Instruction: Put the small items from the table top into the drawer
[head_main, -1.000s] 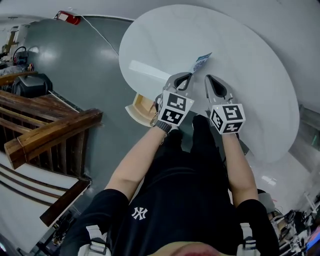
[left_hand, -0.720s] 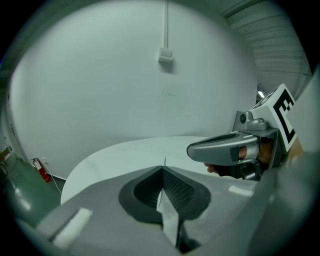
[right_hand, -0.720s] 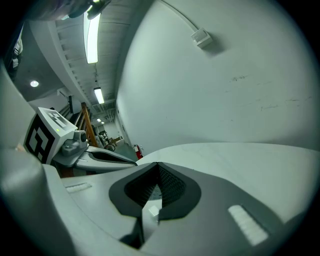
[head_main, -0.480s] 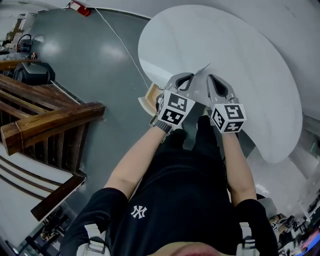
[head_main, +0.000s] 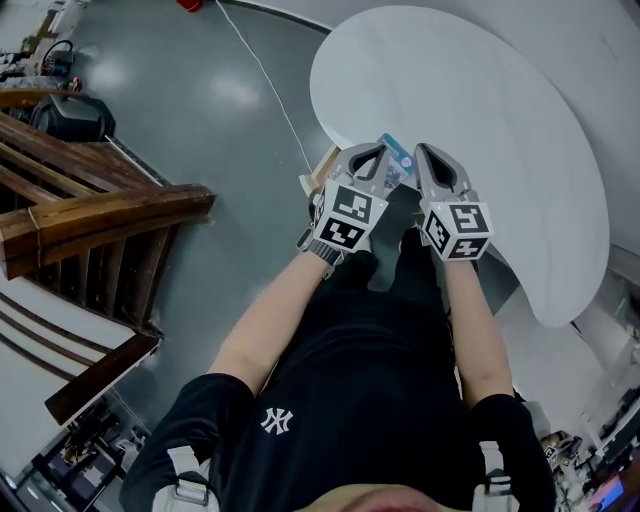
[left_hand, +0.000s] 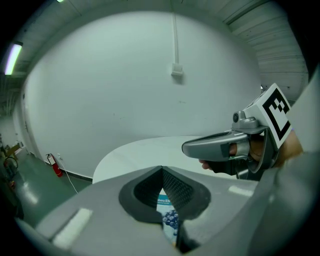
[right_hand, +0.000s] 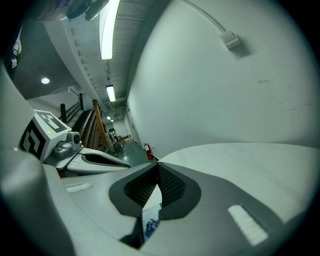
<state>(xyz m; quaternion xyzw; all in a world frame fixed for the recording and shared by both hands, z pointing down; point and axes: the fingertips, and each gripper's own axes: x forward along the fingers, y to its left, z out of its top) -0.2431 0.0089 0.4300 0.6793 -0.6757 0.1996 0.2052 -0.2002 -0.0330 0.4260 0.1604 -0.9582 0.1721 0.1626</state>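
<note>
**Packet lifted, not yet in drawer**

Status: 1 item in hand, drop-off pending.

Left tool (left_hand: 162, 170): jaws pressed together at the tips, w/ a strip of the blueberry-print packet (head_main: 396, 160) showing in the slit just behind them. Right tool (right_hand: 158, 166): same, tips together and a sliver of the same print in its slit. In the head view only 1 packet shows, sitting between the 2 tools, which angle in toward each other. My read: both tools pinch that 1 packet, 1 on each side. How firm either hold is, can't say.

Position: both tools are at the near-left edge of the white table (head_main: 480, 120), packet tilted w/ its printed face up. Just left of the left tool there's a bit of pale wood below the table edge, prob the open drawer (head_main: 323, 165). It's mostly hidden behind the tool, so its contents aren't visible.

Done so far, as far as can be judged: the packet has been picked up and is close to the drawer side of the table.

Left to do: get it over the drawer opening, let go w/ both tools and pull clear. No other small items show on the visible part of the table, so this may be the last 1, but the near edge under the tools and arms is blocked from view, so that's not confirmed. Nothing shows whether the drawer needs closing after.
</note>
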